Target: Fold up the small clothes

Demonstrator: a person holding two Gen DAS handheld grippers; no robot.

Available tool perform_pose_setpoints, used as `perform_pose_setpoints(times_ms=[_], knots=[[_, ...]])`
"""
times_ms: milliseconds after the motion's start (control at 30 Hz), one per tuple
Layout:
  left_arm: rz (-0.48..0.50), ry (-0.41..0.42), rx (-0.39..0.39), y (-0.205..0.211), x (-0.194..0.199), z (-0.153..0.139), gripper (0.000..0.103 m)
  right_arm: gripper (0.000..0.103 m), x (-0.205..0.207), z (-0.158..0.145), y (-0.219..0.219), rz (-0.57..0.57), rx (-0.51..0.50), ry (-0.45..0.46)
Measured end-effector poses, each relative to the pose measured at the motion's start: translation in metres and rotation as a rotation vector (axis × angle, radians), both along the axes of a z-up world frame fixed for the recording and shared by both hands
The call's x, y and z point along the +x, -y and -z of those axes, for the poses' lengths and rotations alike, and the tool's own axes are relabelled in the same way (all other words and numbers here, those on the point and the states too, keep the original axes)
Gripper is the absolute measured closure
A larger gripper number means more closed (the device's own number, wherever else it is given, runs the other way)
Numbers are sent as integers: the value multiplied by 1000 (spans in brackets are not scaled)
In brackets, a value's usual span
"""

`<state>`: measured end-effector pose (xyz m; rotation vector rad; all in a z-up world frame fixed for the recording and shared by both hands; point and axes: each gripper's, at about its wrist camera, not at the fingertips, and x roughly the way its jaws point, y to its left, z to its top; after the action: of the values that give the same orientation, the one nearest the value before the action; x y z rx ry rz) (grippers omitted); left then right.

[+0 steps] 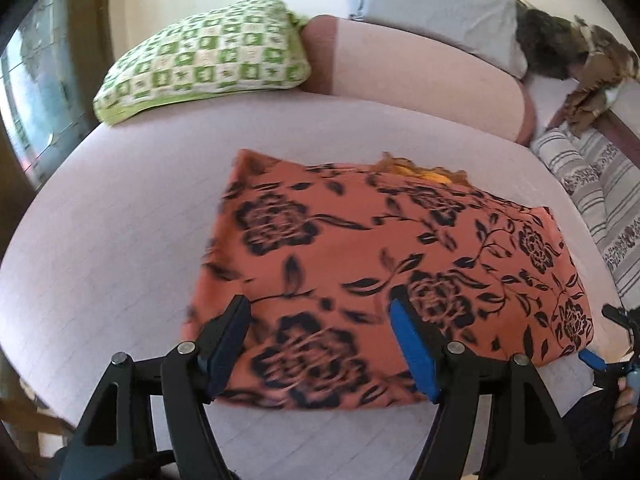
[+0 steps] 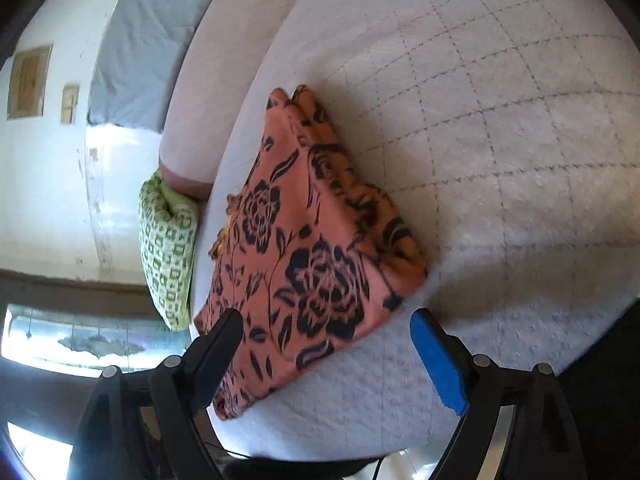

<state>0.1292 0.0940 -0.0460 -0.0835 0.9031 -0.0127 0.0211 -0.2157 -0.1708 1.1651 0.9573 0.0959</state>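
A folded orange garment with black flower print (image 1: 384, 264) lies flat on the pale quilted bed (image 1: 120, 240). A yellow-orange edge peeks out at its far side. My left gripper (image 1: 320, 312) is open, its fingers spread over the garment's near edge, holding nothing. In the right wrist view the same garment (image 2: 304, 256) lies folded with a thick layered edge on its right side. My right gripper (image 2: 326, 320) is open and empty above the garment's near corner. The right gripper also shows at the right edge of the left wrist view (image 1: 616, 344).
A green and white checked pillow (image 1: 204, 60) lies at the back left of the bed. A pink bolster (image 1: 416, 76) and a grey pillow (image 1: 436, 12) lie behind. A striped cloth (image 1: 600, 196) and a brown garment (image 1: 588, 96) are at the right.
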Motion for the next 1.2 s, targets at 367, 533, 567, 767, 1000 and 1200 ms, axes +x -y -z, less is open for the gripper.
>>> perform_pose_setpoints(times_ms=[367, 533, 567, 767, 1000, 1200], knots=[[14, -34, 19, 20, 8, 27, 30, 71, 30, -2, -10, -38, -167, -52], [45, 33, 8, 32, 13, 22, 29, 34, 30, -7, -11, 14, -181, -21], [53, 33, 5, 35, 16, 24, 27, 27, 31, -9, -13, 14, -191, -12], [109, -44, 131, 61, 24, 50, 23, 85, 49, -9, -23, -48, -287, -27], [131, -42, 29, 61, 28, 45, 22, 85, 58, -23, -32, -85, -385, -29], [107, 100, -4, 39, 3, 8, 23, 87, 64, -90, -80, -186, -528, 137]])
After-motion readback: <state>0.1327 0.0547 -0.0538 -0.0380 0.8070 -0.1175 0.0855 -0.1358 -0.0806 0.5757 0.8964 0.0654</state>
